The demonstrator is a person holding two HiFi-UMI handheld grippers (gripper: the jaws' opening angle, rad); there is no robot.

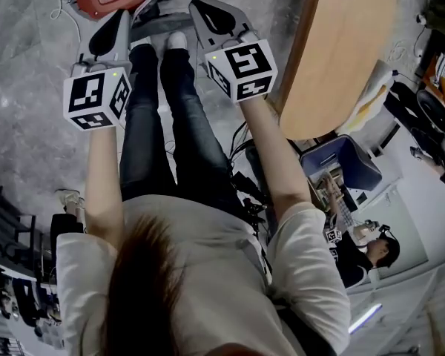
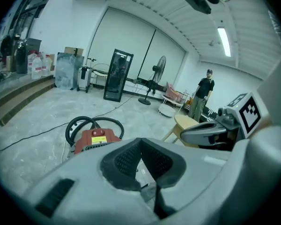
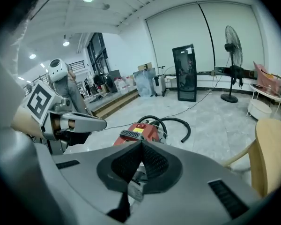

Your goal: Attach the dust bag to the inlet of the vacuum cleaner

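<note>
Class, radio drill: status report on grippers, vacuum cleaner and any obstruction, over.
Left gripper, right gripper: both shut, empty. Red vacuum cleaner on floor ahead; no dust bag in view. Wooden table off right, nothing blocking.

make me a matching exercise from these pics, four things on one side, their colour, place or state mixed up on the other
1. vacuum cleaner
2. left hand-held gripper
3. table
4. standing fan

a. light wood
b. red, on the floor
c. upright by the far wall
d. shut, nothing between its jaws

Pairs: 1-b, 2-d, 3-a, 4-c
</note>
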